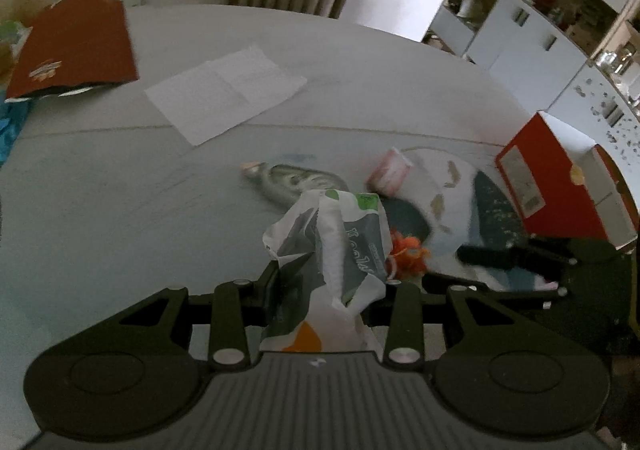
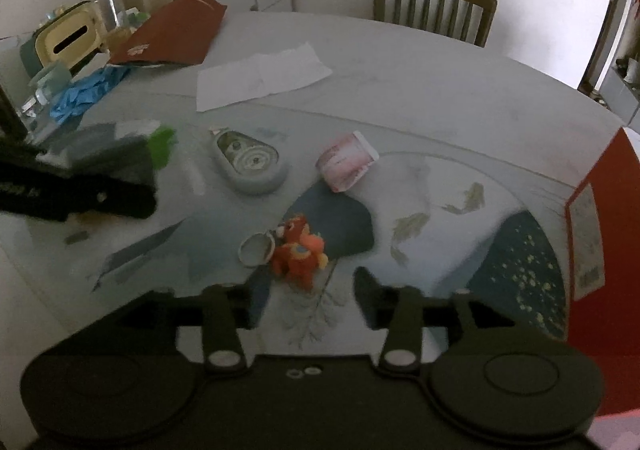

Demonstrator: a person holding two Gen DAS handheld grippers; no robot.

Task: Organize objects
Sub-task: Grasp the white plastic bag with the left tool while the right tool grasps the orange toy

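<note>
My left gripper (image 1: 326, 282) is shut on a crumpled white, grey and green wrapper (image 1: 332, 246) and holds it above the table; it shows blurred at the left of the right wrist view (image 2: 120, 153). My right gripper (image 2: 310, 290) is open and empty, just in front of an orange plush keychain (image 2: 300, 254) with a ring (image 2: 256, 248). The plush also shows in the left wrist view (image 1: 408, 250). A grey tape dispenser (image 2: 250, 163) and a pink cup on its side (image 2: 346, 159) lie further back.
A red box (image 1: 556, 177) stands at the right table edge. A white paper sheet (image 2: 260, 75), a red bag (image 2: 172, 35), blue gloves (image 2: 86, 91) and a tissue box (image 2: 68, 35) lie at the back left. A chair (image 2: 434, 3) stands behind the table.
</note>
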